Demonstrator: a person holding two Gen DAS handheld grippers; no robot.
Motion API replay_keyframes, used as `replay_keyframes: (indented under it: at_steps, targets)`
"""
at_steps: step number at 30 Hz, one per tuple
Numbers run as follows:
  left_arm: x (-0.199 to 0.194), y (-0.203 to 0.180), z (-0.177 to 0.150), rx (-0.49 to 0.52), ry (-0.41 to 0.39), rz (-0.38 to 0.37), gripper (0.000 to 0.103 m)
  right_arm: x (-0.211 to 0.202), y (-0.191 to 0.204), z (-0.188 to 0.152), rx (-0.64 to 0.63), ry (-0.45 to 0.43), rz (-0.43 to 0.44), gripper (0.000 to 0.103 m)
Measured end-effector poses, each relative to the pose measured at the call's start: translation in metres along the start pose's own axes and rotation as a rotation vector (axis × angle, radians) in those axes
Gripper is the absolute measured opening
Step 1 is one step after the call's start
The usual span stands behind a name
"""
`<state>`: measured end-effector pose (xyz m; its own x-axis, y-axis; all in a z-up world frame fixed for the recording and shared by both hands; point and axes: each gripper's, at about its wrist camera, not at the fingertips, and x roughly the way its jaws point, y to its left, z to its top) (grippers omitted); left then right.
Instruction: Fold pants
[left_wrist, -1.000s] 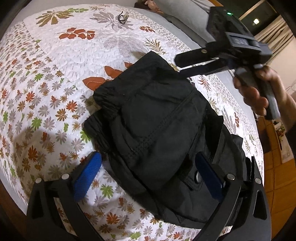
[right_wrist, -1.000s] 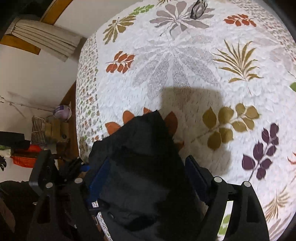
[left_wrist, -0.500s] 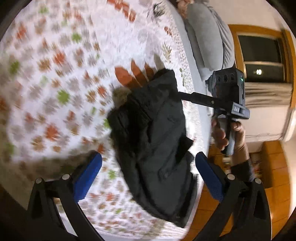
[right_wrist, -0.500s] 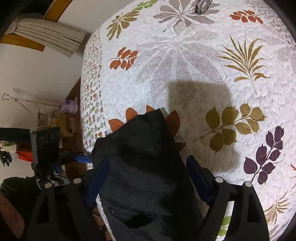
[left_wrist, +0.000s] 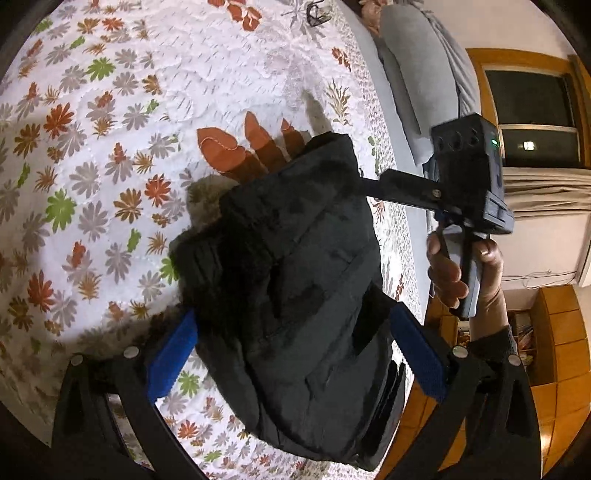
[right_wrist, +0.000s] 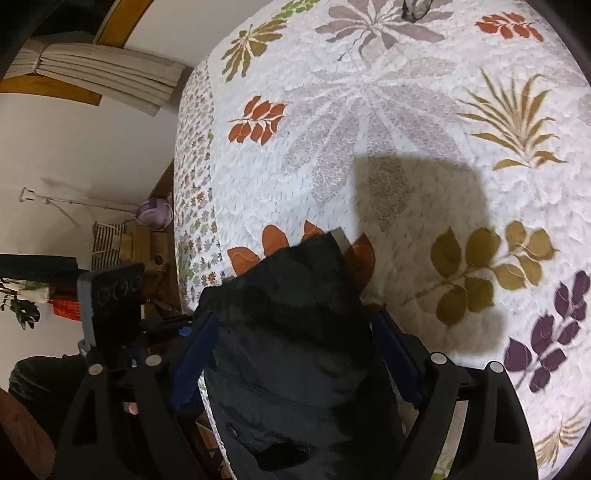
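Observation:
The black pants (left_wrist: 291, 295) lie folded into a compact bundle near the edge of the bed; they also show in the right wrist view (right_wrist: 295, 350). My left gripper (left_wrist: 295, 354) is open, its blue pads on either side of the bundle, above it. My right gripper (right_wrist: 295, 358) is open too, straddling the bundle's far end. In the left wrist view the right gripper's fingers (left_wrist: 391, 184) reach toward the bundle's top right corner.
The floral quilt (right_wrist: 424, 129) covers the bed. Eyeglasses (left_wrist: 317, 16) lie far up the bed. A grey pillow (left_wrist: 417, 85) lies at the right. The bed edge drops to a wooden floor (left_wrist: 417, 435). Curtains and shelves stand beyond.
My left gripper has lifted and pulled back from the bundle, with the view tilting. The right gripper has stayed over the far end. The pants have not moved.

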<state>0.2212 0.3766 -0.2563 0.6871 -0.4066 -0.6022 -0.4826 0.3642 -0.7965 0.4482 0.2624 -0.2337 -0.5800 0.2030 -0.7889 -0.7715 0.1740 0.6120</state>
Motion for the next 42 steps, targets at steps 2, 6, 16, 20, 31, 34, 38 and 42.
replay_keyframes:
  at_steps: [2, 6, 16, 20, 31, 34, 38, 42]
  targets:
    - [-0.003, 0.002, -0.001, -0.004, -0.008, 0.014, 0.088, 0.009, 0.001, 0.004, -0.008, 0.027, 0.002, 0.088]
    - [-0.011, 0.012, -0.002, -0.022, -0.023, 0.027, 0.063, 0.020, 0.004, 0.009, -0.030, 0.052, 0.031, 0.089]
    - [-0.033, 0.004, -0.015, 0.043, -0.085, -0.007, 0.024, 0.007, 0.004, 0.001, -0.039, 0.018, -0.027, 0.030]
    - [-0.043, -0.020, -0.021, 0.110, -0.107, -0.012, 0.024, -0.014, 0.021, -0.007, -0.052, -0.005, -0.073, 0.029]
    - [-0.068, -0.105, -0.053, 0.296, -0.142, -0.054, 0.023, -0.101, 0.079, -0.061, -0.040, -0.131, -0.221, 0.029]
    - [-0.073, -0.130, -0.067, 0.356, -0.143, -0.065, 0.023, -0.126, 0.091, -0.084, -0.023, -0.175, -0.251, 0.029]
    - [-0.076, -0.164, -0.086, 0.434, -0.137, -0.076, 0.023, -0.156, 0.104, -0.119, 0.004, -0.240, -0.285, 0.029]
    - [-0.075, -0.191, -0.107, 0.512, -0.141, -0.074, 0.023, -0.182, 0.115, -0.153, 0.030, -0.301, -0.301, 0.029]
